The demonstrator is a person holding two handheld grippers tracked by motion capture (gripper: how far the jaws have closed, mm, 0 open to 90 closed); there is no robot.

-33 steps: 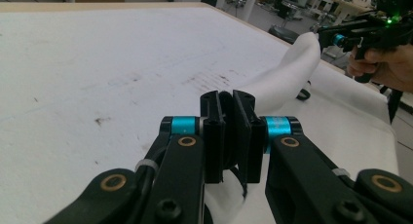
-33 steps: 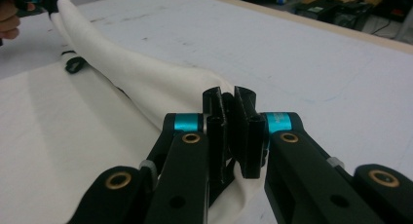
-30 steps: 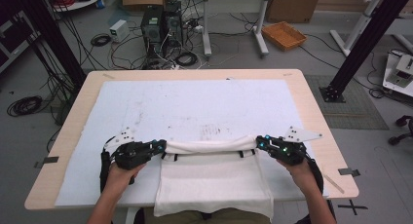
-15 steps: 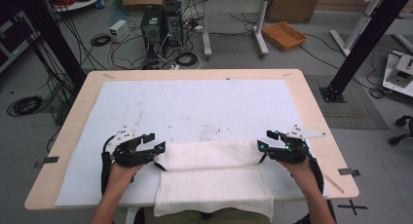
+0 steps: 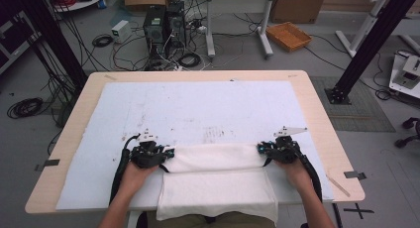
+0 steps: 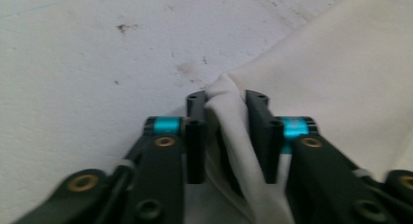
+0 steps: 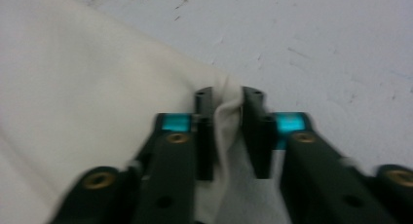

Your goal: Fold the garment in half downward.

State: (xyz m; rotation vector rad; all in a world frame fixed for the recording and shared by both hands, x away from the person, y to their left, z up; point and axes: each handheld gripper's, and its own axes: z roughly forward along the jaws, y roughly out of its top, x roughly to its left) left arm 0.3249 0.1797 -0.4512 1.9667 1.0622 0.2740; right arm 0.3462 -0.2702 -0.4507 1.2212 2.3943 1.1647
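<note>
A white towel (image 5: 215,181) lies at the near edge of the table, its front part hanging over the edge and its far part folded toward me. My left gripper (image 5: 166,153) is shut on the fold's left corner, and in the left gripper view the towel (image 6: 341,78) is pinched between the jaws of that gripper (image 6: 226,104). My right gripper (image 5: 261,149) is shut on the fold's right corner. In the right gripper view the cloth (image 7: 87,87) bunches between the jaws of that gripper (image 7: 228,103). Both grippers sit low over the table.
A pale blue-white mat (image 5: 198,109) with small dark marks covers the wooden table (image 5: 322,119). Beyond the far edge the floor holds computer towers (image 5: 161,25), cables and an orange tray (image 5: 288,35). Black frame posts stand at left and right.
Both grippers have drawn the towel's folded edge toward me and lowered it onto the near part of the towel. The fold now lies flatter and wider.
</note>
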